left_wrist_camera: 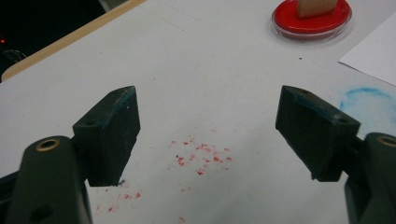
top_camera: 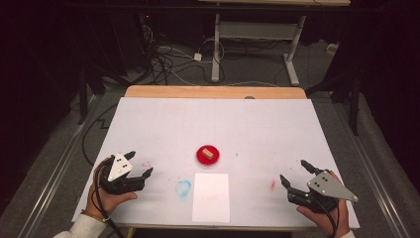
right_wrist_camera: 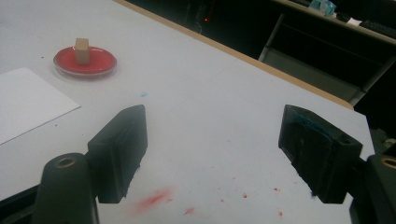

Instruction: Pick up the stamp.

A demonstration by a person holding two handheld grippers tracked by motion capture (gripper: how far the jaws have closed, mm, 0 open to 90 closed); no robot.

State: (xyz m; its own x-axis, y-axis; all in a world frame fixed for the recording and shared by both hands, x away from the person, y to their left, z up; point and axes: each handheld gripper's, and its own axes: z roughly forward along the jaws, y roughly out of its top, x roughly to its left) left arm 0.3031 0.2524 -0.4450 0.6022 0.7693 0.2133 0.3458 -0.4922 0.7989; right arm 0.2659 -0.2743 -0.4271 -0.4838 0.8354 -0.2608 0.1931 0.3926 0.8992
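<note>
Two hand-held black grippers, left gripper (top_camera: 140,164) and right gripper (top_camera: 293,172), rest wide open and empty low in frame; small wooden block (top_camera: 207,154) sits in round red dish (top_camera: 201,159) at centre. Judged pre-reach: next, approach and close on block.

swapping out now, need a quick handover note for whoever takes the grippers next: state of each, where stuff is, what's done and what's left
Left gripper: jaws open, nothing between them, resting near the table's left front over red specks.
Right gripper: jaws open, empty, near the right front by a red smear.
Things: small wooden block sits in the red dish at mid-table; white paper sheet lies just in front of the dish, unmarked as far as I can tell; a blue smudge is to its left.
Done: nothing visibly in hand.
Left: probably picking the block from the dish and pressing it on the sheet.
</note>
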